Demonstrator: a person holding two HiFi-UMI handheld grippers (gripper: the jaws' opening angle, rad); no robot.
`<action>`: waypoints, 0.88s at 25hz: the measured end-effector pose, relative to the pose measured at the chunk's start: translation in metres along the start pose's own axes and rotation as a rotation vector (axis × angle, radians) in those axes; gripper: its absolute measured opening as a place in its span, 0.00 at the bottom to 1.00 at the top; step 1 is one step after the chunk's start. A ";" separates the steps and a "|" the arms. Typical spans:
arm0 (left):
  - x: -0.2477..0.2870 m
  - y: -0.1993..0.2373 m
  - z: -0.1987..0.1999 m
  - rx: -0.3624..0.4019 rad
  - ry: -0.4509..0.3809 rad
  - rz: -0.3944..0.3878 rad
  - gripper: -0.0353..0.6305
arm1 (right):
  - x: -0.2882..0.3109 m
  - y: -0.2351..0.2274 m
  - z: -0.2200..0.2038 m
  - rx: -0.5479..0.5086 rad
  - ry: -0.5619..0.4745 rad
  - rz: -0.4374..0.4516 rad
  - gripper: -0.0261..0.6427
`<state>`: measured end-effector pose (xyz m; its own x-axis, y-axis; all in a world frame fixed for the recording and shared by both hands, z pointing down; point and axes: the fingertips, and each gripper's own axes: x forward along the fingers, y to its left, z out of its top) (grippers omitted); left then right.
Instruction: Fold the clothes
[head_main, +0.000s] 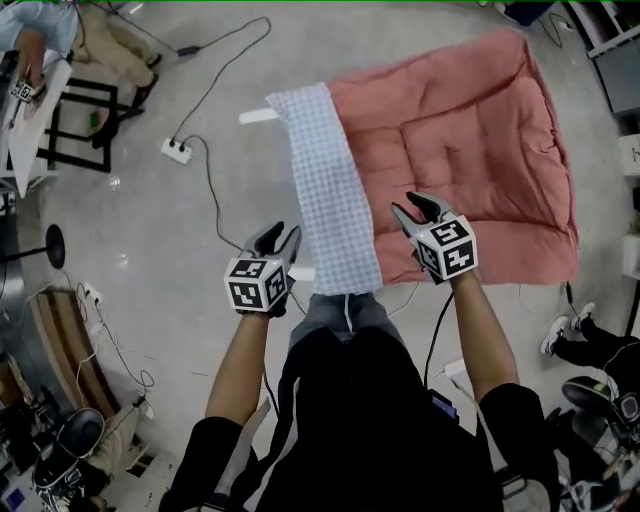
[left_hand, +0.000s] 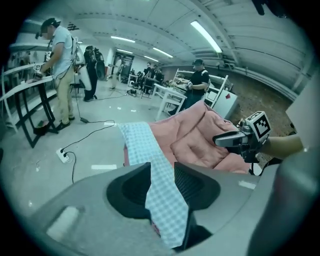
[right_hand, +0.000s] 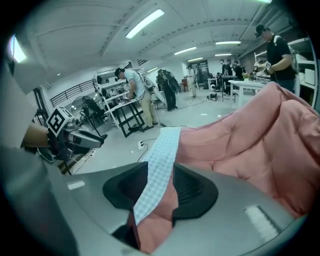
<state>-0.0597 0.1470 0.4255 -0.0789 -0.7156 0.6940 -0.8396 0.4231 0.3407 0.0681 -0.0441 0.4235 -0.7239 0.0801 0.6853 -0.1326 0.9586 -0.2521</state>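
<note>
Near edge of quilt (head_main: 470, 150) hidden behind person's torso (head_main: 370, 420), can't see where it ends. Quilt is big, pink, padded, spread flat on floor (head_main: 160, 220), left side flipped over as blue-white check strip (head_main: 330, 190). Jaws of left gripper (head_main: 281, 237) pinched on check strip. Jaws of right gripper (head_main: 411, 207) pinched on check plus pink layer. Both marker cubes (head_main: 447, 250) show black-white squares.
</note>
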 end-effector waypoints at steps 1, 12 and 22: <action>0.001 0.009 -0.008 -0.020 0.002 0.007 0.28 | 0.012 0.003 -0.001 -0.006 0.021 0.010 0.28; 0.061 0.081 -0.054 -0.205 0.004 -0.085 0.35 | 0.121 0.013 -0.032 0.041 0.167 0.056 0.40; 0.143 0.119 -0.083 -0.327 -0.032 -0.181 0.41 | 0.208 -0.005 -0.074 0.188 0.184 0.109 0.51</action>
<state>-0.1264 0.1413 0.6182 0.0340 -0.8102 0.5852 -0.6260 0.4392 0.6444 -0.0315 -0.0116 0.6176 -0.6079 0.2450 0.7553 -0.1963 0.8753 -0.4419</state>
